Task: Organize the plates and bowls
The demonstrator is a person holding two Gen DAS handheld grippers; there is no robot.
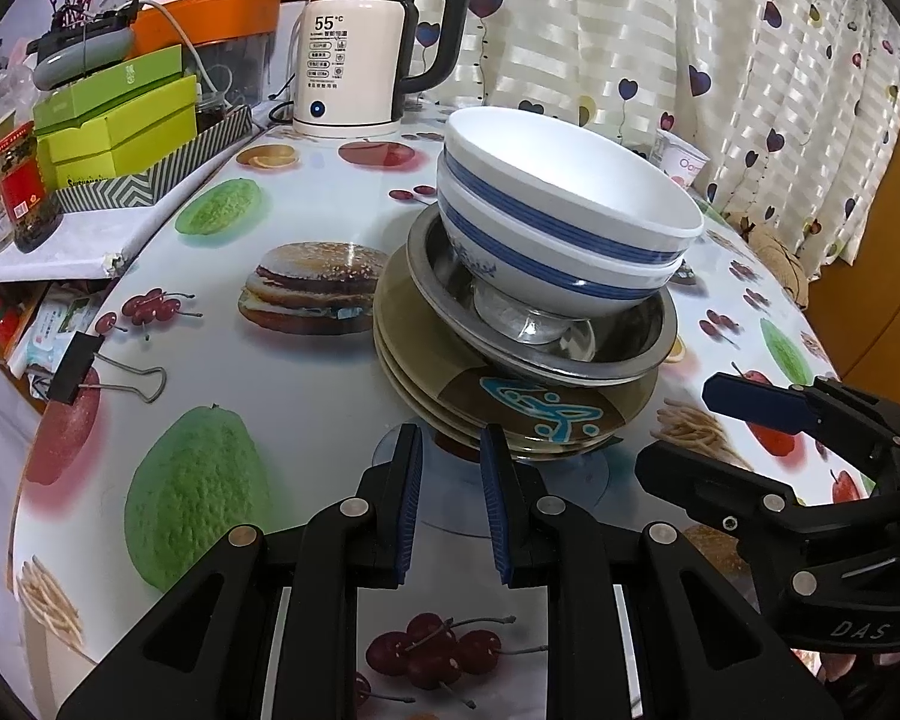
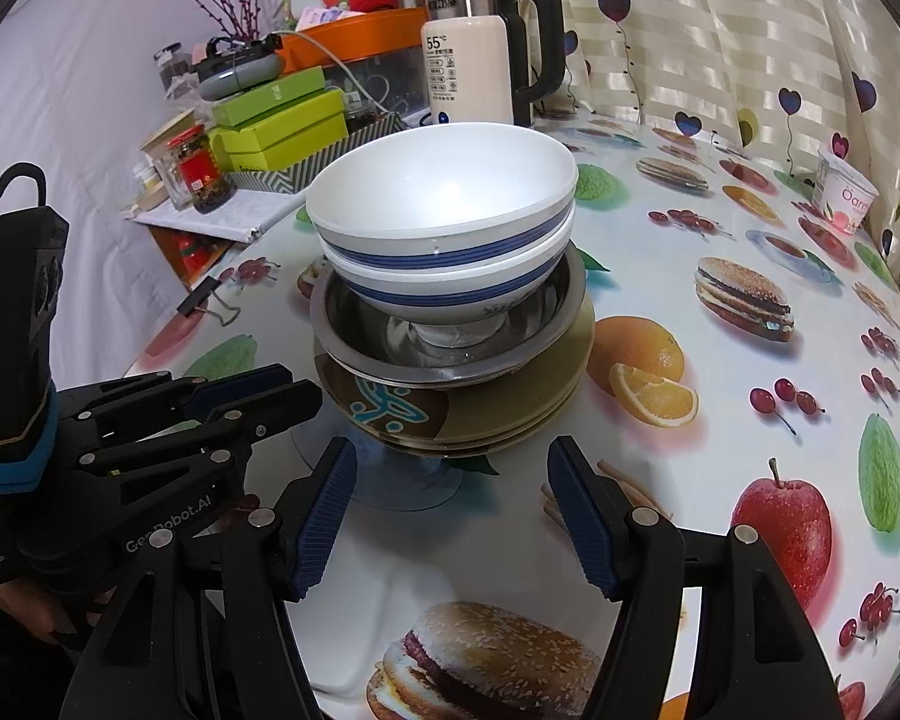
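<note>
Where kettle (image 1: 354,54) stands, boxes (image 1: 117,120) crowd table (image 1: 306,384)

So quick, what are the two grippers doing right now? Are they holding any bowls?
Left gripper: open a little, holding nothing, near the brown plates.
Right gripper: open wide, holding nothing.

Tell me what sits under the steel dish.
Under the steel dish lies a stack of olive-brown plates, the top one showing a turquoise motif. Their exact count and whatever supports them underneath are hidden.
</note>
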